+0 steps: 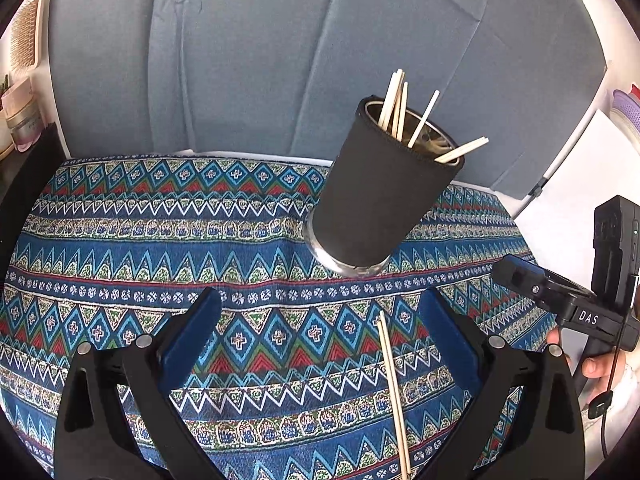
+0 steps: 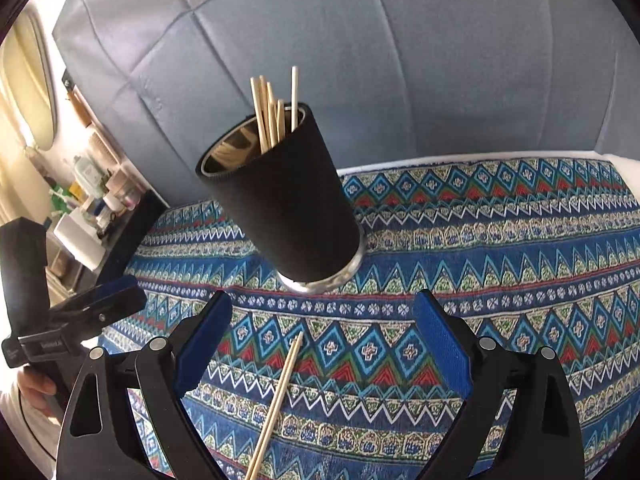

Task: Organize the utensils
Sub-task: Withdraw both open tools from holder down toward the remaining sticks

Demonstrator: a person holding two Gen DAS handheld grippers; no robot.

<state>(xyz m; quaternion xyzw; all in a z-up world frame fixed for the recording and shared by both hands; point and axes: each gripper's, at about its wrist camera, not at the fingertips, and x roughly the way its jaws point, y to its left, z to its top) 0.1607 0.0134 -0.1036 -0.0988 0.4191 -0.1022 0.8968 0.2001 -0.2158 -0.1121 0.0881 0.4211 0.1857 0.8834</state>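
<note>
Left wrist view: my left claw [image 1: 320, 344] has its blue-padded fingers [image 1: 188, 344] spread wide apart, with nothing between the pads but patterned cloth. A pair of wooden chopsticks [image 1: 394, 392] lies flat on the cloth just inside the right-hand finger, touching neither pad as far as I can tell.

The black cup [image 1: 376, 196], a dark sleeve over a metal tumbler, stands upright on the blue patterned tablecloth [image 1: 120, 240] towards the far edge of the surface, holding several more chopsticks [image 1: 394, 108] that lean against its rim. A blue-grey padded backrest [image 1: 260, 60] rises behind the far edge.

My right claw [image 1: 520, 276] enters at the right edge of this view, a hand [image 1: 596, 364] on its grip.

Right wrist view: my right claw [image 2: 320, 344] is likewise spread wide, empty, above the same loose chopsticks [image 2: 280, 392], which lie nearer its left finger. The cup [image 2: 288, 200] stands beyond the fingertips. My left claw [image 2: 104, 304] shows at the left edge.
</note>
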